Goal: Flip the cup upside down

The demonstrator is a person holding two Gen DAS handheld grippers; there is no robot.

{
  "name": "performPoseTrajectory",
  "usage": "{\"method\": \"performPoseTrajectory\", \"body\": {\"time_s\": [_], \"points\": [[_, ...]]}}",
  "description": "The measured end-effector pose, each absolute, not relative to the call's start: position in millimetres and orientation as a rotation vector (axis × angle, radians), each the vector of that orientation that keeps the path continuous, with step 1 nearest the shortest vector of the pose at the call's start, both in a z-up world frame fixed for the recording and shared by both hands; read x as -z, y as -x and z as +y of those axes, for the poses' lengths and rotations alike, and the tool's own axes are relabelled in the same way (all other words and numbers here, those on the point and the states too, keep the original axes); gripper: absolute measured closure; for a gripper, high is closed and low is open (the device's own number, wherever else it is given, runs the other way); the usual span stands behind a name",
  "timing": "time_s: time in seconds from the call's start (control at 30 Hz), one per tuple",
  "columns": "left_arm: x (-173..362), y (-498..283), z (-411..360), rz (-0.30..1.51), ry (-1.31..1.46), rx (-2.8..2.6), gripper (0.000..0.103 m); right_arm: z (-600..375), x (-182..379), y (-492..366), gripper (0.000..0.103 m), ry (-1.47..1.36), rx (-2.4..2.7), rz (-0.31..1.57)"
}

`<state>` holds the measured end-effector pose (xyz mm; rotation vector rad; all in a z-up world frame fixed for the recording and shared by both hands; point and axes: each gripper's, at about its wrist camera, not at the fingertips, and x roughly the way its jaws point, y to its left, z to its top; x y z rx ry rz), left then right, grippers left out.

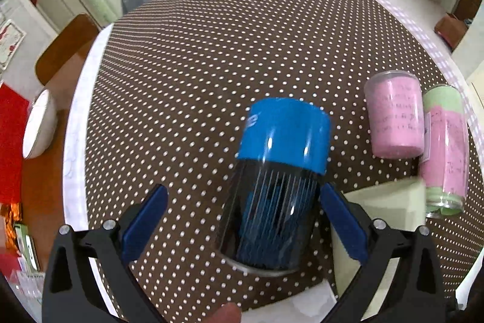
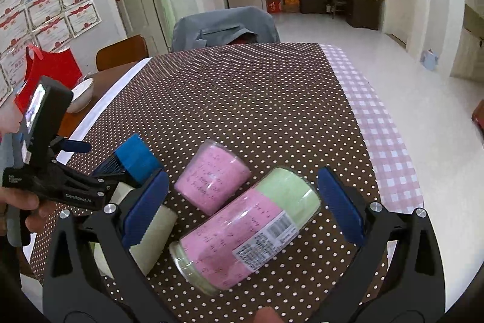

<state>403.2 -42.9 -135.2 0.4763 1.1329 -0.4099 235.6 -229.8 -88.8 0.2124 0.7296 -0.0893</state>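
A clear cup with a blue band and blue ribbed insert [image 1: 278, 180] lies between the fingers of my left gripper [image 1: 245, 220], whose jaws are wide open around it without touching; it also shows in the right wrist view [image 2: 133, 159]. A pink-lined clear cup [image 2: 211, 176] stands upside down on the dotted tablecloth [image 2: 257, 99]. A taller pink and green clear cup [image 2: 248, 229] lies on its side between the open fingers of my right gripper [image 2: 242, 208]. A pale green cup [image 2: 154, 235] lies by the right gripper's left finger.
A white bowl [image 1: 39, 123] sits on the wooden table part at the left. A chair draped with grey cloth [image 2: 224, 26] stands at the far table edge. A red bag [image 2: 51, 65] is at the left. A checked cloth strip [image 2: 378, 123] borders the right edge.
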Motion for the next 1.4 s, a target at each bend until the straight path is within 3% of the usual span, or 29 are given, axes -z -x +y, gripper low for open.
{"method": "performPoseTrajectory", "body": {"time_s": [0.1,0.17,0.23,0.5,0.87,1.17,1.4], "points": [[144,-411,-49,1.166,-0.491,0.417,0.005,-234,91,-234,0.006,-0.222,0.095,0.732],[147,-413,-51,1.192,-0.473,0.441,0.012,-236,91,-233,0.006,-0.223,0.099,0.734],[149,-416,-52,1.222,-0.45,0.453,0.037,-238,92,-232,0.006,-0.227,0.102,0.735],[145,-419,-39,1.222,-0.381,0.422,0.037,-240,87,-220,0.006,-0.23,0.101,0.714],[98,-386,-20,1.125,-0.326,0.412,0.037,-239,72,-189,0.006,-0.233,0.094,0.666],[47,-305,-30,1.013,-0.341,0.484,0.037,-245,63,-150,0.006,-0.245,0.094,0.616],[49,-239,-44,0.988,-0.337,0.536,0.037,-246,70,-117,0.006,-0.239,0.079,0.605]]}}
